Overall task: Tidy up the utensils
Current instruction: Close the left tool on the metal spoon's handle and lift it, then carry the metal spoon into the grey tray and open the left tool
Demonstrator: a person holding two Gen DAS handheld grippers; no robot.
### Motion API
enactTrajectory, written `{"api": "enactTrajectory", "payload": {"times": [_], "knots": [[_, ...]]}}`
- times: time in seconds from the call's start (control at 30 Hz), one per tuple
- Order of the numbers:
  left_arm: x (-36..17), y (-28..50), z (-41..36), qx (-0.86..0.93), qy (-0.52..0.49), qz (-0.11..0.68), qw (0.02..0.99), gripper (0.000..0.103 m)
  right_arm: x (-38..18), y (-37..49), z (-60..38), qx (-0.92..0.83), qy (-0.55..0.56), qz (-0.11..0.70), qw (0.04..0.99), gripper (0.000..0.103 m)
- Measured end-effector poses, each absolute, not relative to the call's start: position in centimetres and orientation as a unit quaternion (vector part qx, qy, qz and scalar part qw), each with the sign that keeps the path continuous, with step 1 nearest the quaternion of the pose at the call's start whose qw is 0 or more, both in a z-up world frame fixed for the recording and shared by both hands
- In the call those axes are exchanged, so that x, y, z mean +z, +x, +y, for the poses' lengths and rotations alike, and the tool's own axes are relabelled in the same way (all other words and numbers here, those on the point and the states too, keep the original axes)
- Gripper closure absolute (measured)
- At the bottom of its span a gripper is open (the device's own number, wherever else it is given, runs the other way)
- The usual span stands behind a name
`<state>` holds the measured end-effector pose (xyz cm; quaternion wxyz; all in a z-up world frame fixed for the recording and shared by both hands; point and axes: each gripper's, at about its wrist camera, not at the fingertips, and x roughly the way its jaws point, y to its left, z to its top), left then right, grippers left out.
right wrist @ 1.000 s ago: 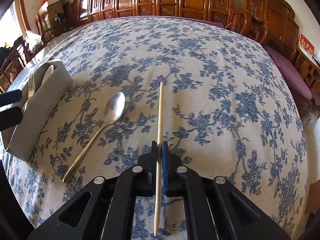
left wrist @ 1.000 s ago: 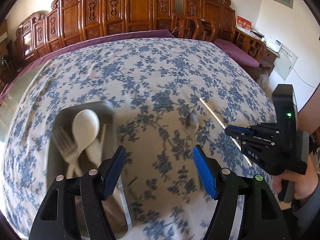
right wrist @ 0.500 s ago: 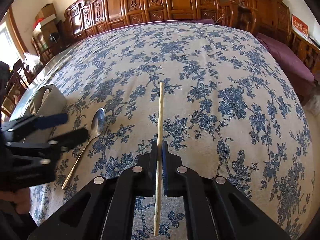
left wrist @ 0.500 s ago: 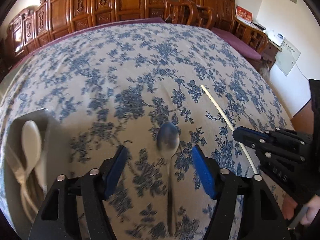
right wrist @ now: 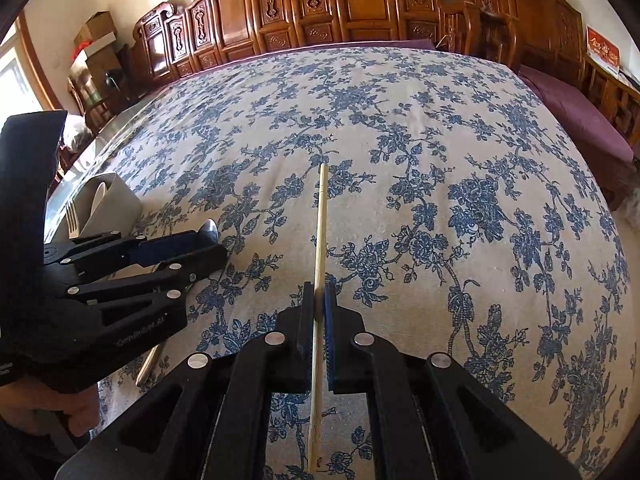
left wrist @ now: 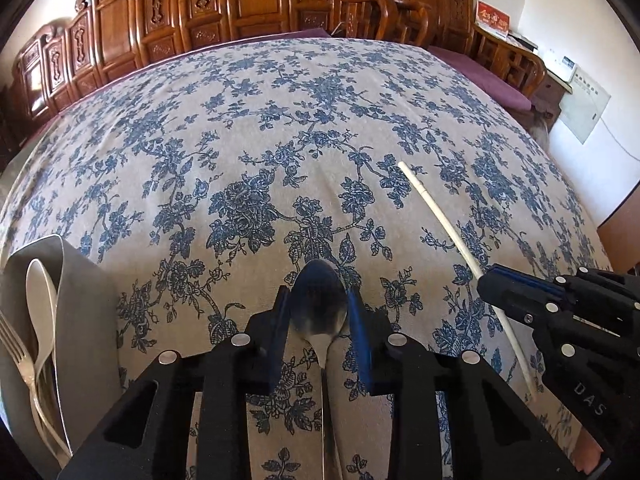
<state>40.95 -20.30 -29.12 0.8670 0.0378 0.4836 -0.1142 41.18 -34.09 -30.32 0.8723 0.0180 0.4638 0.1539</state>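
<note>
A metal spoon [left wrist: 318, 300] lies on the blue-flowered tablecloth [left wrist: 280, 128], handle toward the camera. My left gripper [left wrist: 318, 320] is down over it with jaws closing, and the blue pads [left wrist: 280, 320] meet the edges of the bowl. In the right wrist view the spoon's tip [right wrist: 210, 228] pokes out past the left gripper [right wrist: 200, 246]. My right gripper [right wrist: 320, 304] is shut on a pale wooden chopstick [right wrist: 322, 216], which points away across the cloth. The left wrist view shows the same chopstick [left wrist: 432, 208] and right gripper [left wrist: 486, 280].
A grey utensil holder [left wrist: 76, 300] at the left holds a white spoon [left wrist: 40, 300] and a fork [left wrist: 16, 344]; it also shows as holder [right wrist: 116, 200]. Carved wooden chairs [left wrist: 248, 0] line the far side. A hand [right wrist: 76, 408] grips the left tool.
The left gripper moved from beside the holder to over the metal spoon, sank, and narrowed its jaws around the bowl. The right gripper stayed shut on the chopstick, nearly still.
</note>
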Motion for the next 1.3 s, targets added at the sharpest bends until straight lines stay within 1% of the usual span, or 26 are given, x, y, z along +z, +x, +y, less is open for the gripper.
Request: {"api": "enactTrajectory", "payload": {"times": [0.23,0.57,0.87,1.07,1.3], "knots": [[-27.6,39.5,-19.0,-0.124,0.033,0.474,0.871,0.077,-29.8,41.2,-33.1,0.161,0.016,0.456,0.875,0.097],[-21.8,36.8,-15.3,-0.121,0.009,0.422,0.898,0.077,-28.6,40.7,-30.4,0.173,-0.003,0.442,0.880,0.097],[-17.9,35.0,-11.7,-0.110,-0.002,0.393,0.913,0.077,-27.5,39.7,-27.4,0.188,-0.037,0.426,0.884,0.097],[-16.9,34.3,-8.9,-0.092,-0.003,0.387,0.917,0.077,-27.1,39.3,-25.5,0.212,-0.035,0.423,0.880,0.097],[-17.8,34.8,-5.0,-0.061,-0.015,0.395,0.917,0.077,-27.4,38.7,-23.9,0.226,-0.048,0.426,0.874,0.097]]}}
